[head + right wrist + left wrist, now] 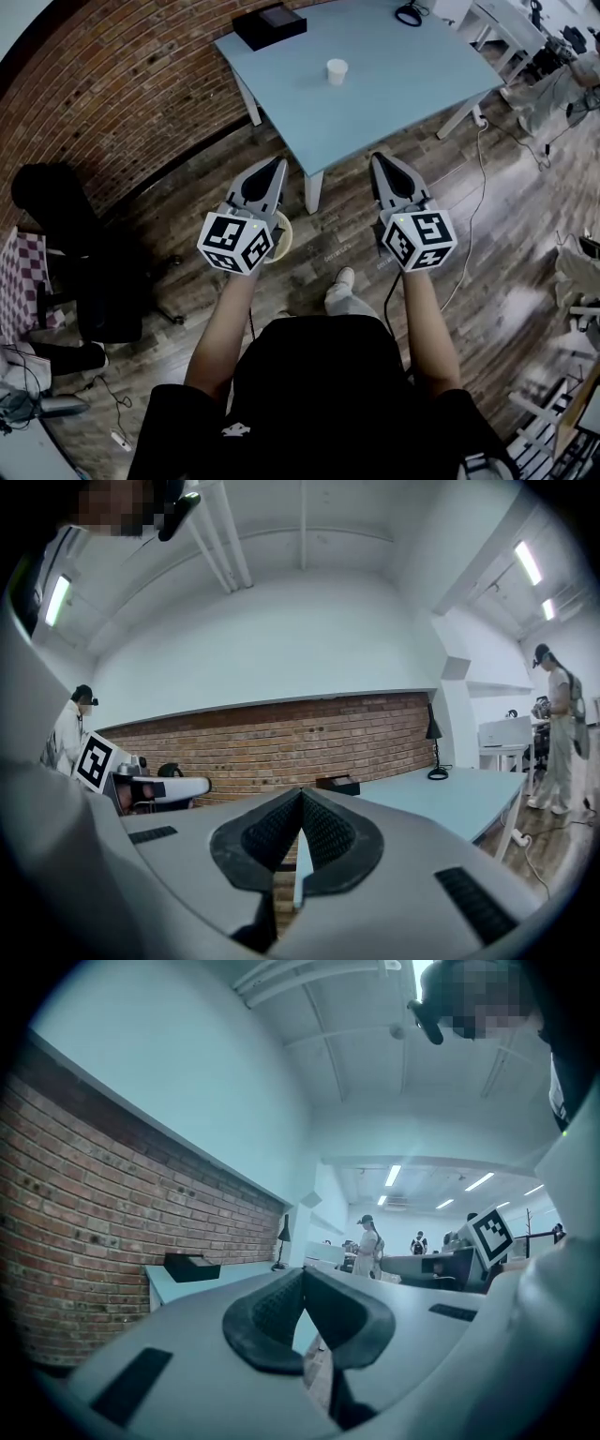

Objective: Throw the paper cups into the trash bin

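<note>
I hold both tongs out level in front of me, side by side in the middle of the head view, tips aimed toward the top of the frame. My left tongs (278,164) are pressed together with nothing between the jaws; their own view shows the dark pads (272,1309) meeting at the tip. My right tongs (378,159) are pressed together too, pads (328,832) closed on each other and holding nothing.

The paper cup (337,71) stands upright on the light blue surface (403,89) in the upper middle of the frame, well apart from both tongs and slightly nearer the right ones. A black box (269,25) sits at the surface's far left corner, well apart from the cup. Both tips stop short of the surface's near edge.

On the wooden floor (487,272), just below my left tongs in the frame, the pale rim of a round bin (286,239) shows, partly covered by that marker cube (236,242). A brick wall (103,84) curves along the upper left, with a black chair (84,272) at the left edge.
</note>
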Available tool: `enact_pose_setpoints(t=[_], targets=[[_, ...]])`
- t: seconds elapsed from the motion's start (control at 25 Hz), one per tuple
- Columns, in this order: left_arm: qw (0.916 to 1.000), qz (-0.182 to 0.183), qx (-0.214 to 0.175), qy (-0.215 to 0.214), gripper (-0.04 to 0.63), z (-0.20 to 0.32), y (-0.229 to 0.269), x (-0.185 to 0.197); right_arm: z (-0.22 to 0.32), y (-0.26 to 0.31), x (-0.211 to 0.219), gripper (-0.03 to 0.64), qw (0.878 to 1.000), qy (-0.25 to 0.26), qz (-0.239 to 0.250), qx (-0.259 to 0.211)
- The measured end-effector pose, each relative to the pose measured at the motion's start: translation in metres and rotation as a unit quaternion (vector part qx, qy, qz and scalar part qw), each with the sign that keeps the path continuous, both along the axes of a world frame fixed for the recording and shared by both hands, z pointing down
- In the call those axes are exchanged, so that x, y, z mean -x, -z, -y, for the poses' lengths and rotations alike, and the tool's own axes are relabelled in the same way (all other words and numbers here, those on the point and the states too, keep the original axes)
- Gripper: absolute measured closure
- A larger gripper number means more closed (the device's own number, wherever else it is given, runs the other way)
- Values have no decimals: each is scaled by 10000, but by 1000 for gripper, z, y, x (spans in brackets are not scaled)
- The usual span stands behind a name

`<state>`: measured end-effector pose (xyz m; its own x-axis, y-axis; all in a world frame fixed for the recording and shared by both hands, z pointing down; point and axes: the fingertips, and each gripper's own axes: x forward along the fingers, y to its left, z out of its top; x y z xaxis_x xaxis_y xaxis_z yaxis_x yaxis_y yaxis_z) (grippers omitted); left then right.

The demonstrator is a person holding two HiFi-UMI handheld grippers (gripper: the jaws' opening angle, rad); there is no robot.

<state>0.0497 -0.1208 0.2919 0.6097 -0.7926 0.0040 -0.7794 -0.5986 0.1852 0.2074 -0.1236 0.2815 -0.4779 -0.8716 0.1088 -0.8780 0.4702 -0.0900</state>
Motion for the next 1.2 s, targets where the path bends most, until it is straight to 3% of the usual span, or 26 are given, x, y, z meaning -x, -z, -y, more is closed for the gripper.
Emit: enact_pose_setpoints(t=[0.72, 1.2], targets=[[9986, 185, -92, 488, 586, 58, 6, -87, 76, 5, -90, 614, 9988, 470, 103, -103], [9959, 200, -83, 879, 586, 68, 2, -76, 100, -4, -75, 614, 9959, 905, 73, -42]])
